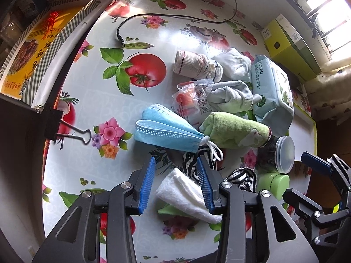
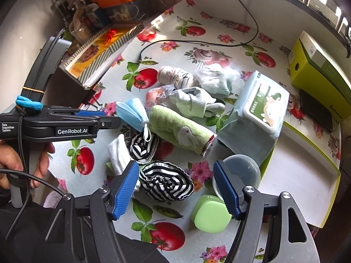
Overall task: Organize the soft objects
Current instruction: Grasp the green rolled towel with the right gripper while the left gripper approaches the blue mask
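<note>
Left wrist view: the left tongs (image 1: 175, 184) stand open over a white folded cloth (image 1: 186, 195) lying loose on the tabletop (image 1: 87, 100).

Right wrist view: the right tongs (image 2: 175, 188) gape around a striped sock (image 2: 166, 183), pads clear.

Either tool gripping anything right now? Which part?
Nothing held. Left tool stands open around the white folded cloth, pads not pressing. Right tool is open over the striped pouch.

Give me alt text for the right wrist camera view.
The open right gripper hangs over a black-and-white striped cloth bundle on a fruit-patterned table. Beyond lie a rolled green towel, a blue face mask and a wet-wipes pack.
</note>
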